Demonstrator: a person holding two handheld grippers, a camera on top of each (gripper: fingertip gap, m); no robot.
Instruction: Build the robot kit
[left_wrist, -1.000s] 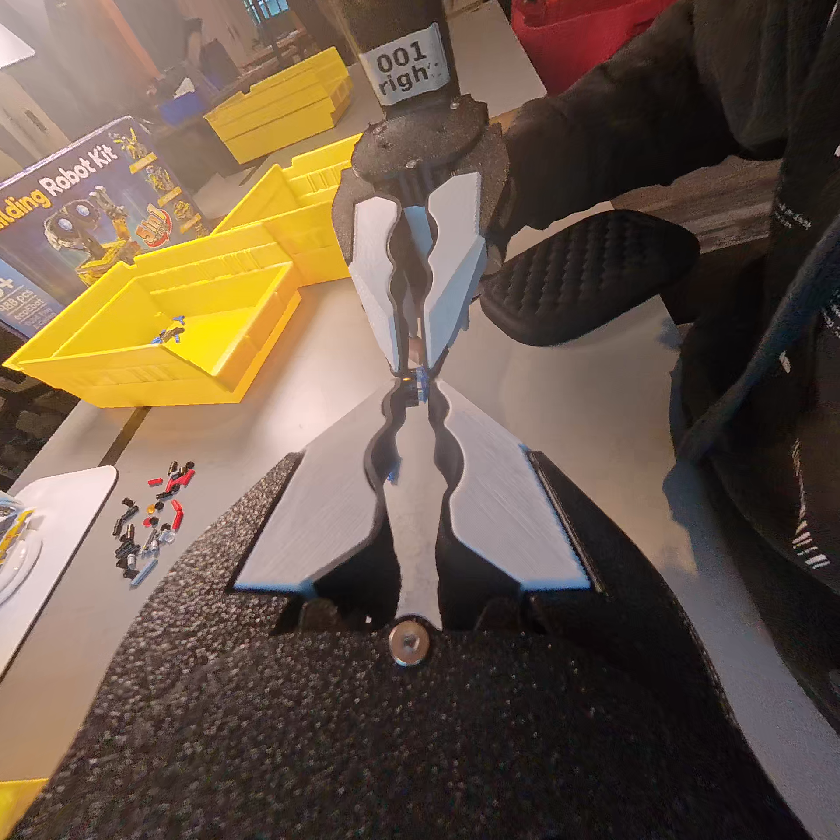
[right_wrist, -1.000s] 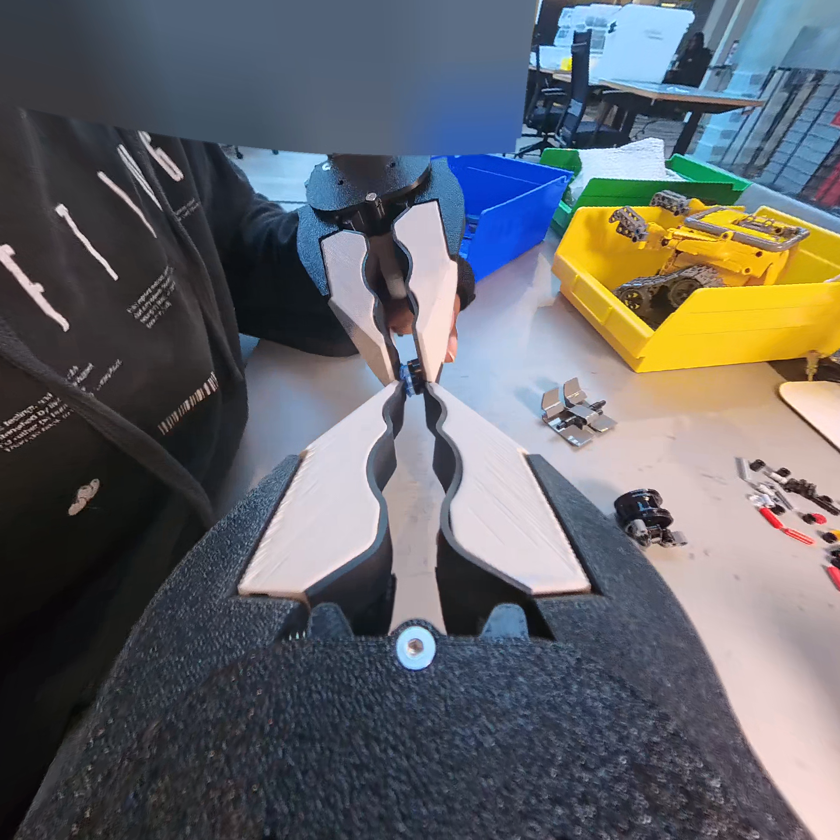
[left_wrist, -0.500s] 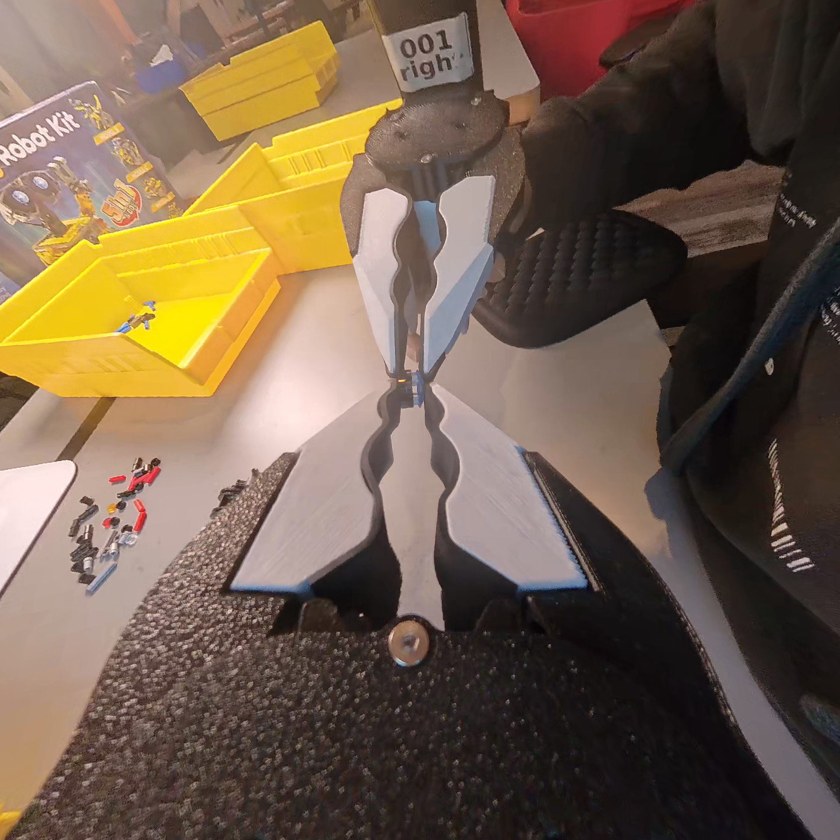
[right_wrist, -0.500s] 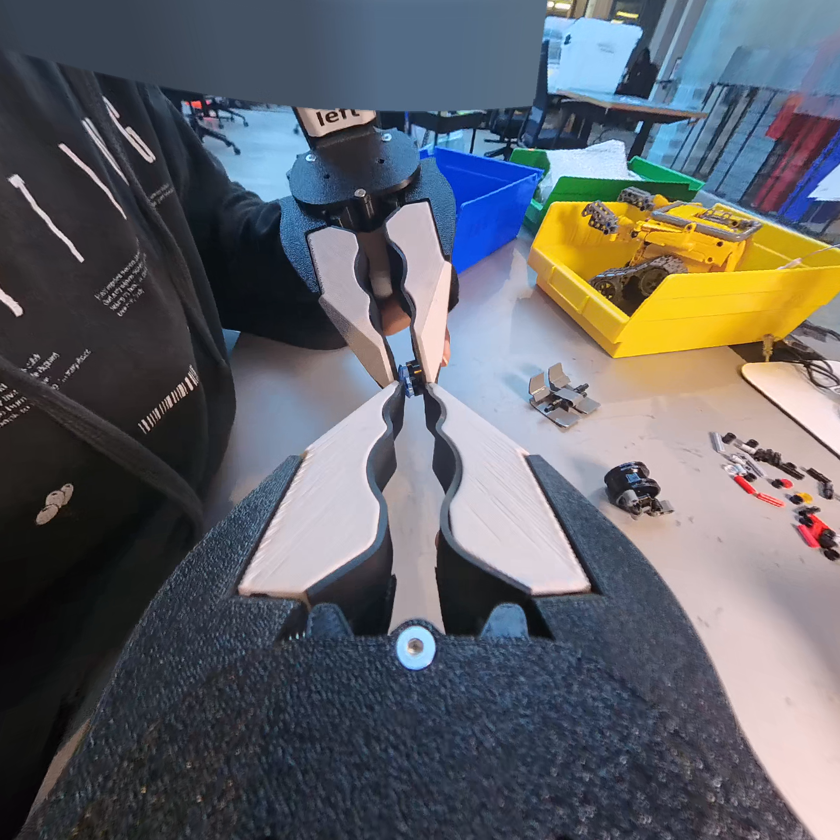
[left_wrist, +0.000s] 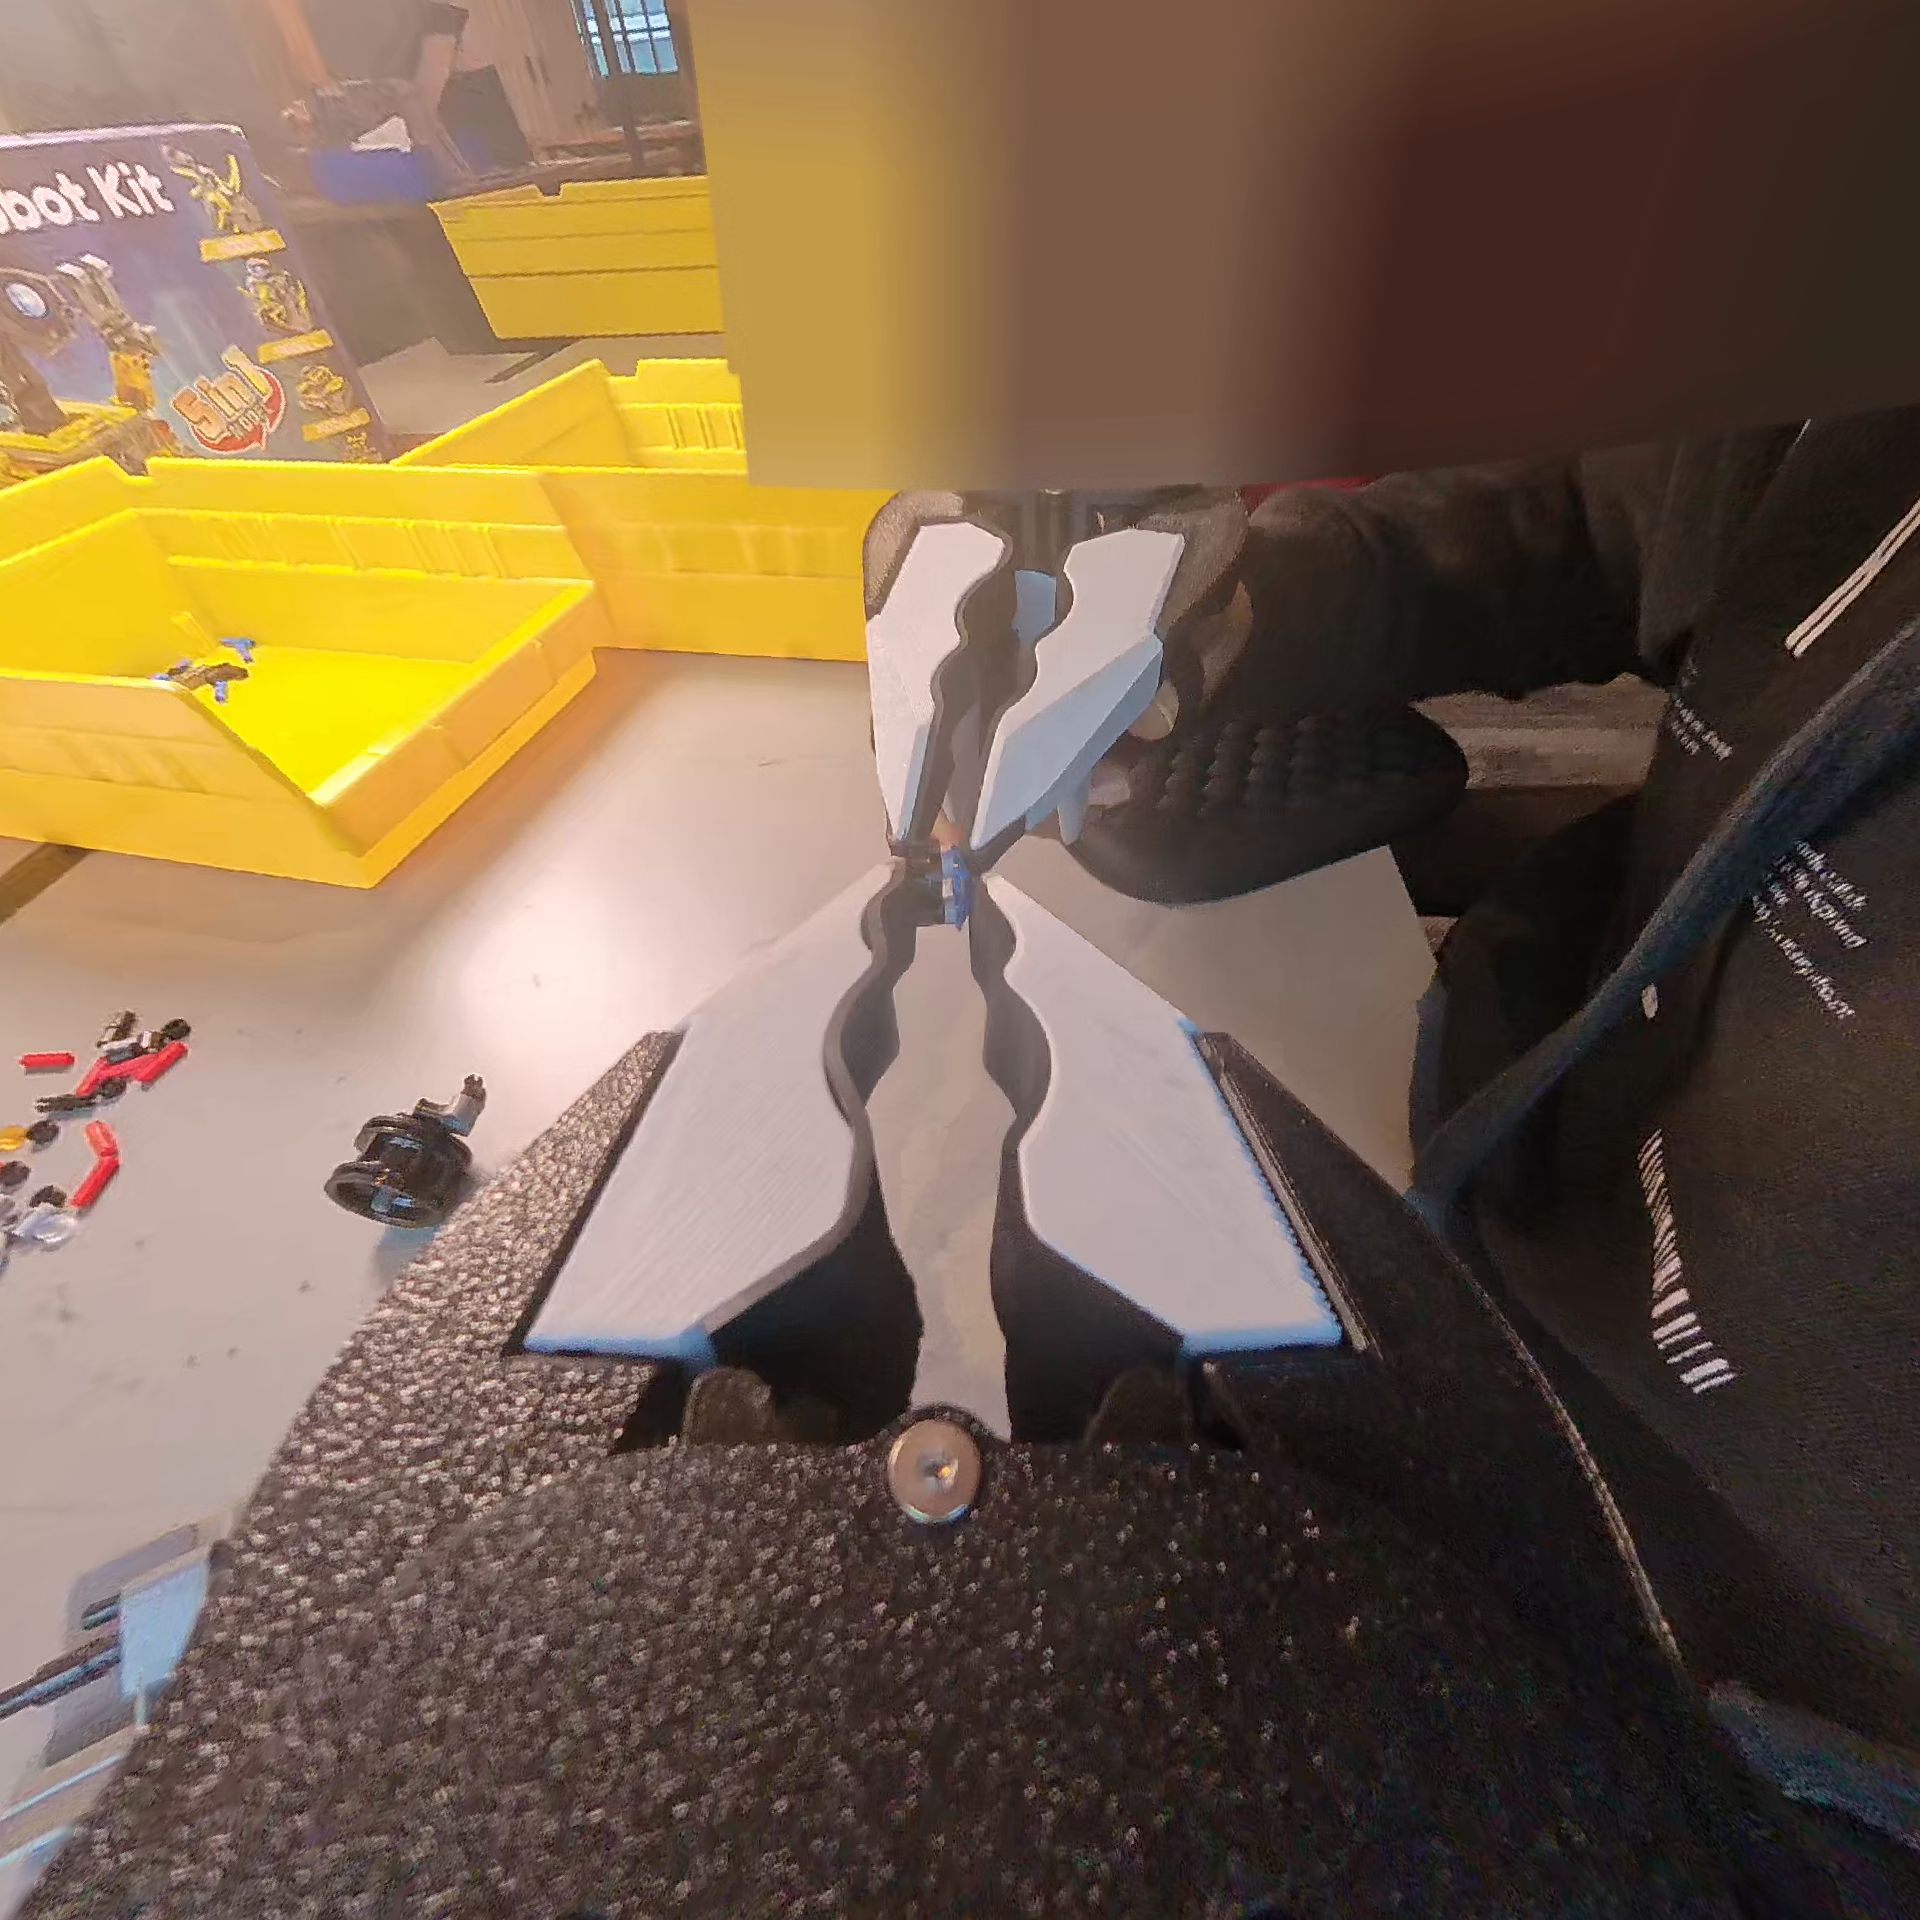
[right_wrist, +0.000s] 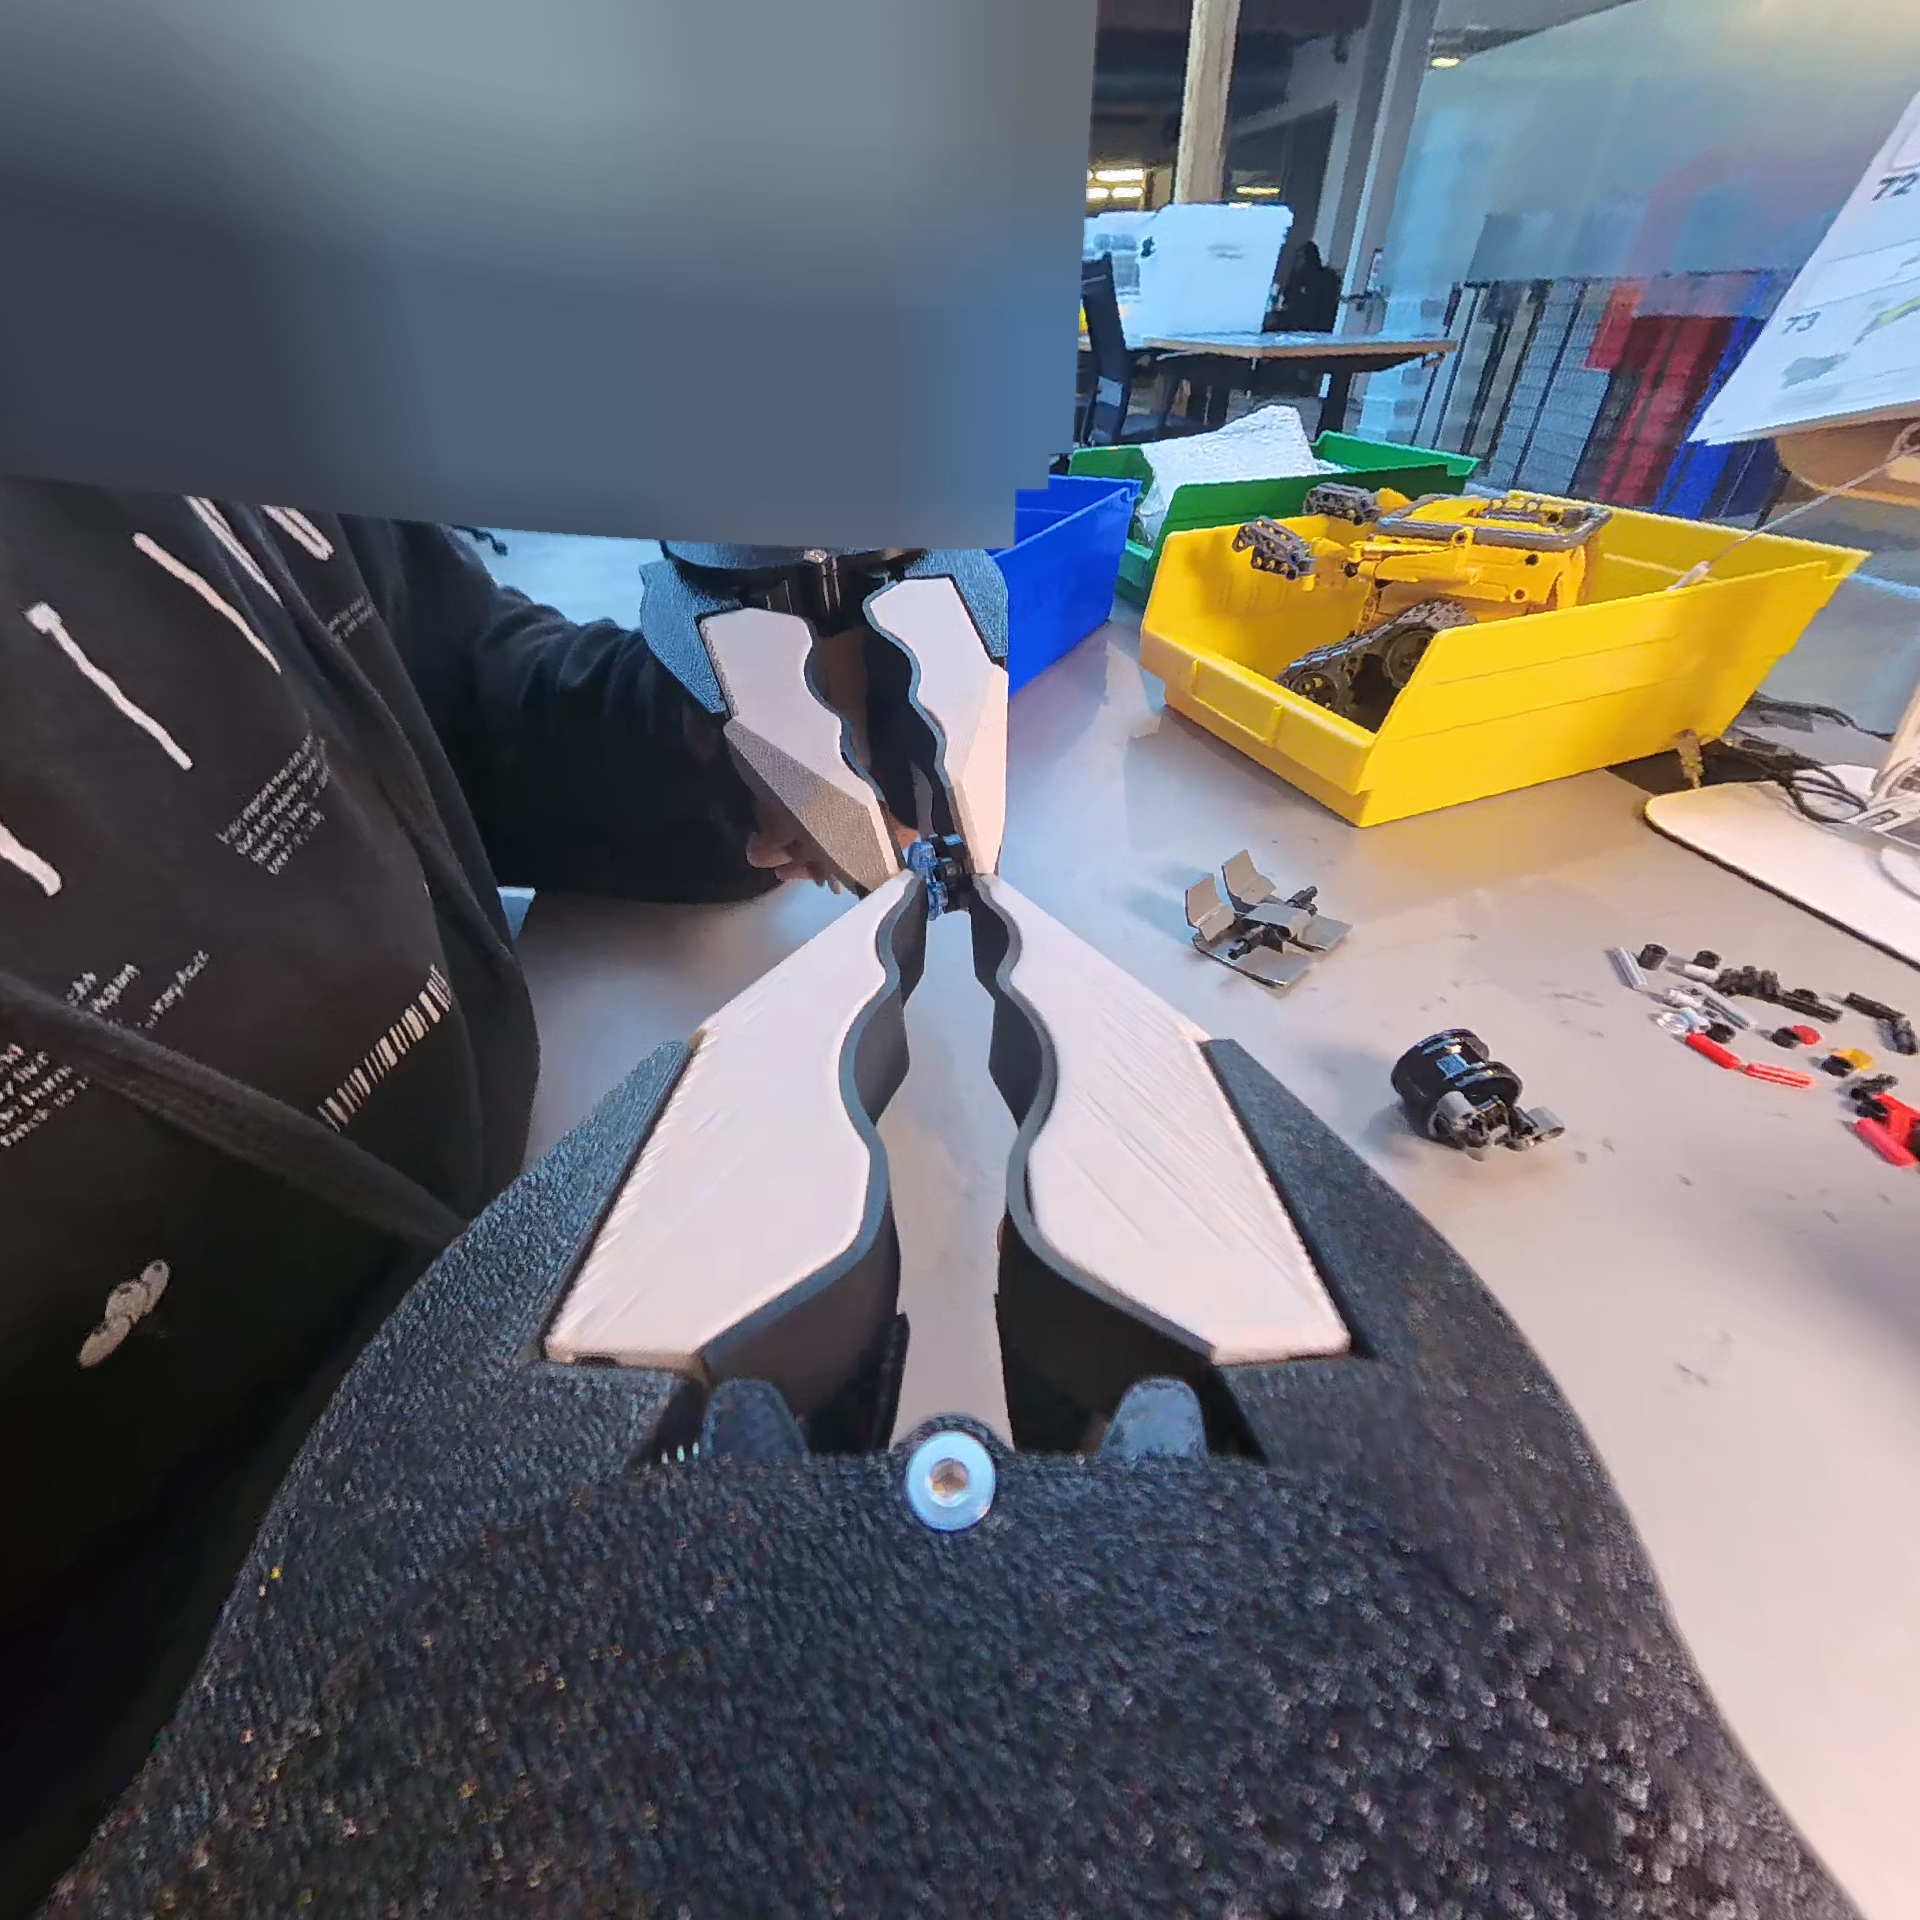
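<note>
We see the left gripper (left_wrist: 940, 894) and right gripper (right_wrist: 948, 891) meeting tip to tip above the table (left_wrist: 644, 935), both clenched on one small blue-and-black piece (left_wrist: 943, 883). Their fingertips hide its shape.

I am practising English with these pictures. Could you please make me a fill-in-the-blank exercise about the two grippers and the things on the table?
1. The left gripper and the right gripper meet tip to tip on a small black and ____ part.
2. The tracked toy vehicle sits in a ____ bin.
3. The black wheel lies on the ____.

Missing words: blue; yellow; table
</note>
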